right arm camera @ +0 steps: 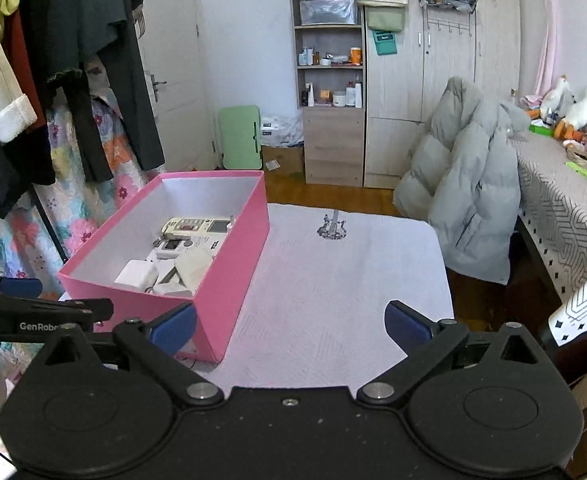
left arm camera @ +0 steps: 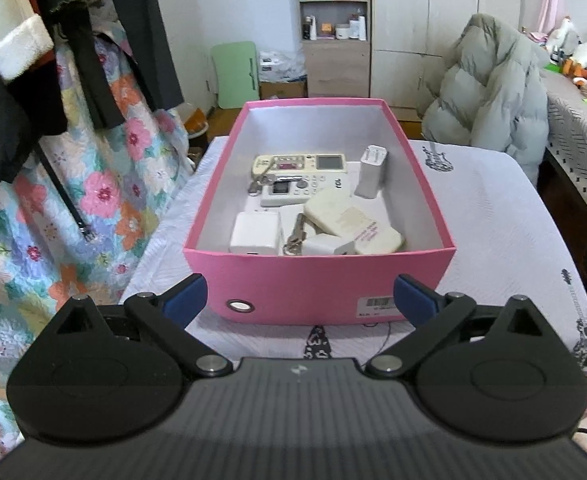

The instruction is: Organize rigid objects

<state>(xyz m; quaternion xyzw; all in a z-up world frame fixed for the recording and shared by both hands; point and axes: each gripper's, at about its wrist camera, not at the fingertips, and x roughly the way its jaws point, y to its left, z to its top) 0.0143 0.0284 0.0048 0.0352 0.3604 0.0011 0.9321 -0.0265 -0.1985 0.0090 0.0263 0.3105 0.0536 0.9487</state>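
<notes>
A pink box [left arm camera: 277, 280] with a white inside stands on a table under a white cloth [right arm camera: 333, 280]. In it lie a beige remote [left arm camera: 299, 163], a white remote [left arm camera: 293, 192], an upright white charger [left arm camera: 371, 174], a square white adapter [left arm camera: 255, 232], keys [left arm camera: 295, 236] and cream rounded cases [left arm camera: 353, 224]. My left gripper [left arm camera: 299, 300] is open just before the box's near wall, holding nothing. My right gripper [right arm camera: 289, 326] is open over bare cloth, to the right of the box [right arm camera: 233, 276], also with nothing in it. One blue fingertip [right arm camera: 19, 286] of the left gripper shows at the left edge.
A grey puffer jacket [right arm camera: 465, 184] hangs over a chair behind the table's right side. Dark clothes [right arm camera: 105, 60] and a floral quilt [left arm camera: 105, 192] hang close on the left. A second table with patterned cloth [right arm camera: 561, 208] stands at the right.
</notes>
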